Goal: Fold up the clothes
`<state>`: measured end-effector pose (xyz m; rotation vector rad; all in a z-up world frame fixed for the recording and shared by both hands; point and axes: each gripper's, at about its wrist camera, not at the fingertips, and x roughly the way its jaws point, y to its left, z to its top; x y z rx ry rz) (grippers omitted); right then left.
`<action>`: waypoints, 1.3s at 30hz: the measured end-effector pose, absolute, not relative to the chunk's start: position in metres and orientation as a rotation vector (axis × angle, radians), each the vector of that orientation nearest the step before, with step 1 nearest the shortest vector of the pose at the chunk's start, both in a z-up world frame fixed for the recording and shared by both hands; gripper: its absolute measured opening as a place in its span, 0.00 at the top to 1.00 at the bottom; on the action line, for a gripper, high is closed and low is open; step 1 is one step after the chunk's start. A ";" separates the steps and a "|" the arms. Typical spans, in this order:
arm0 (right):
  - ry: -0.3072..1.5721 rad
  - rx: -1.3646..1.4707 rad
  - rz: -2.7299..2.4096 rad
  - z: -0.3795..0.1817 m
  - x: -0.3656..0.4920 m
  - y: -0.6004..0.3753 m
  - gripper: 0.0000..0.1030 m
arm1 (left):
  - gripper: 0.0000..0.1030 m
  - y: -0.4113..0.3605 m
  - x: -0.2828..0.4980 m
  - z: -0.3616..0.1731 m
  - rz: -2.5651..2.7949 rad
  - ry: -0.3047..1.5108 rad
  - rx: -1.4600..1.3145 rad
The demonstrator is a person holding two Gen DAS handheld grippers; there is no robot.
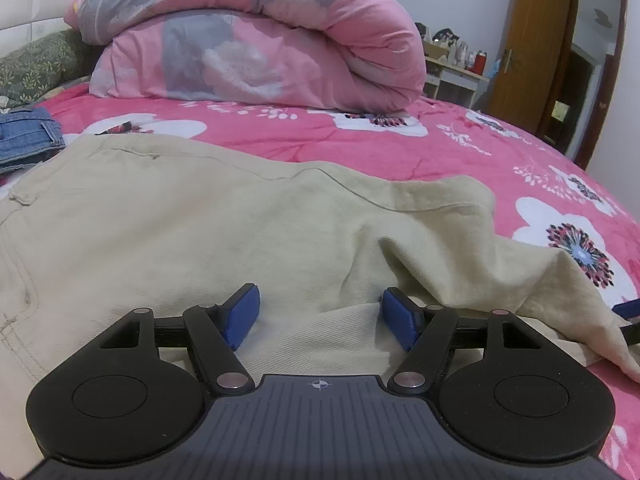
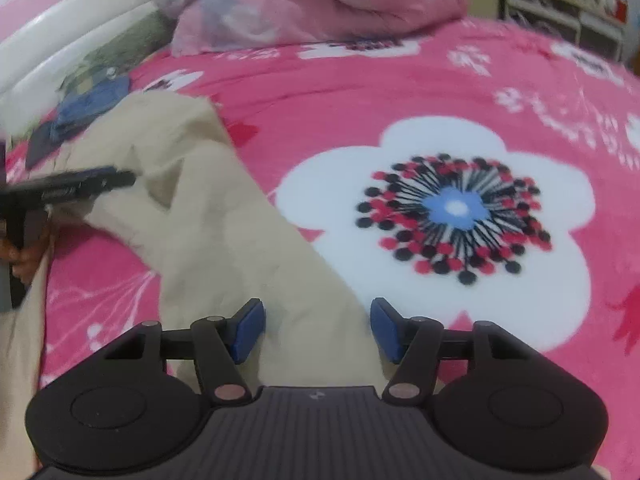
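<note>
Beige trousers (image 1: 200,220) lie spread over the pink flowered bedsheet (image 1: 400,148), rumpled toward the right. My left gripper (image 1: 320,316) rests low on them, its blue pads wide apart with a soft fold of the cloth lying between them, not pinched. In the right wrist view a trouser leg (image 2: 208,220) runs down to my right gripper (image 2: 318,328). Its jaws stand open, and the leg's edge lies between the pads without being pressed. The left gripper (image 2: 80,184) shows blurred at the left edge, with a hand (image 2: 20,252) behind it.
A rolled pink and grey quilt (image 1: 260,40) lies across the far side of the bed. Folded denim (image 1: 28,136) and a green patterned pillow (image 1: 36,64) sit at the far left. A white shelf unit (image 1: 456,72) and a wooden door (image 1: 528,40) stand beyond the bed.
</note>
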<state>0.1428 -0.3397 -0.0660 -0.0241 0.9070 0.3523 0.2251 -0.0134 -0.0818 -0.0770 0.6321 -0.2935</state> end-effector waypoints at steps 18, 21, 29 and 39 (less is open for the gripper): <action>0.624 -0.272 0.036 -0.017 0.131 -0.327 0.94 | 0.30 -0.014 0.224 -0.081 -0.291 0.625 -0.078; 0.616 -0.271 -0.026 -0.010 0.157 -0.347 0.94 | 0.28 -0.014 0.224 -0.081 -0.297 0.621 -0.073; 0.851 -0.281 -0.059 -0.072 0.229 -0.370 0.82 | 0.26 -0.015 0.224 -0.080 -0.298 0.622 -0.065; 0.836 -0.146 0.024 0.013 0.202 -0.393 0.29 | 0.26 -0.010 0.215 -0.069 -0.357 0.561 -0.124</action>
